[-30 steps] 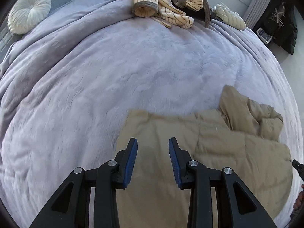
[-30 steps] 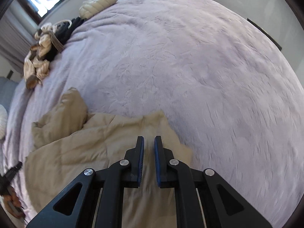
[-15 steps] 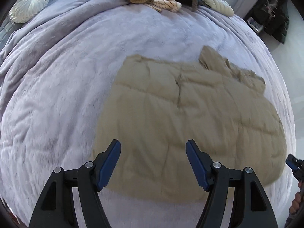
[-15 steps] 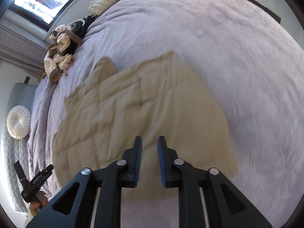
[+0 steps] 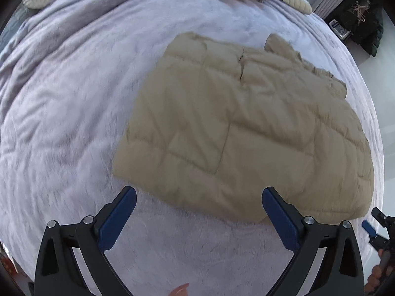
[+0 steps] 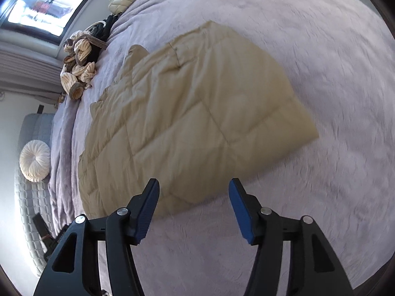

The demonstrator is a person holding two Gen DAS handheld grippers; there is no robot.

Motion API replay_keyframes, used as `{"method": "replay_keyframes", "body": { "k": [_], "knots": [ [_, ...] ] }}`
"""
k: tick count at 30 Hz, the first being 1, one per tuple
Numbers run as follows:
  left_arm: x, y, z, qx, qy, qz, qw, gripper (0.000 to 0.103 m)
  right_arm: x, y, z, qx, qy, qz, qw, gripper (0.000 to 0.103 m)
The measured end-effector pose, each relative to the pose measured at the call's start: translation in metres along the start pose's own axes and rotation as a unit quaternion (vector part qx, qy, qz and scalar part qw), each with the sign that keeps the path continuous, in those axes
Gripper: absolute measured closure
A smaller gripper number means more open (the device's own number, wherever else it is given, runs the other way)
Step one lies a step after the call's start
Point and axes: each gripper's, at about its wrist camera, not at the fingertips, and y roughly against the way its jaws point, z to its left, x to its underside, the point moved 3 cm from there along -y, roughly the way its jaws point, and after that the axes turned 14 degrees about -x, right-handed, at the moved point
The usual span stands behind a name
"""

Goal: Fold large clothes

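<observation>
The left gripper (image 5: 197,212) hung over the bed, its jaws opening wide with nothing between them, only bare blanket (image 5: 74,98) below. The right gripper (image 6: 193,204) was opening too, less widely, and it also held nothing; the near edge of the jacket (image 6: 192,123) showed just beyond its tips.

The tan quilted jacket (image 5: 246,128) lay folded into a rough rectangle in the middle of the bed, clear of both grippers. A sleeve or collar end stuck out at its far corner, near the window side. A pile of striped clothes (image 6: 79,74) sat well apart at the far edge, and a round cushion (image 6: 34,164) lay by the headboard.

The padding looked springy, so the fold could puff open if left unpressed. The loose far corner might flop out and spoil the shape. A gripper coming back in could catch only the top layer and drag the fold apart.
</observation>
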Motion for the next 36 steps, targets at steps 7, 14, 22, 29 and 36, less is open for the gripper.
{"method": "replay_keyframes", "body": {
  "k": [7, 14, 22, 29, 36],
  "knots": [
    [0.023, -0.018, 0.004, 0.016, 0.016, 0.040, 0.9989, 0.001, 0.021, -0.008, -0.018, -0.032, -0.041, 0.000, 0.999, 0.013],
    [0.032, -0.030, 0.016, 0.048, 0.054, 0.061, 0.9955, 0.001, 0.028, -0.014, -0.034, -0.061, -0.087, -0.007, 0.994, 0.013],
    [0.033, -0.052, 0.029, 0.193, 0.137, 0.083, 0.9680, 0.001, 0.024, -0.025, -0.054, -0.130, -0.141, -0.004, 0.981, 0.013],
    [0.023, -0.078, 0.031, 0.225, 0.161, 0.080, 0.9576, 0.001, 0.010, -0.050, -0.069, -0.178, -0.167, -0.019, 0.969, 0.013],
    [0.002, -0.101, 0.027, 0.254, 0.191, 0.071, 0.9455, 0.001, -0.013, -0.083, -0.073, -0.240, -0.181, -0.035, 0.953, 0.013]
  ]
}}
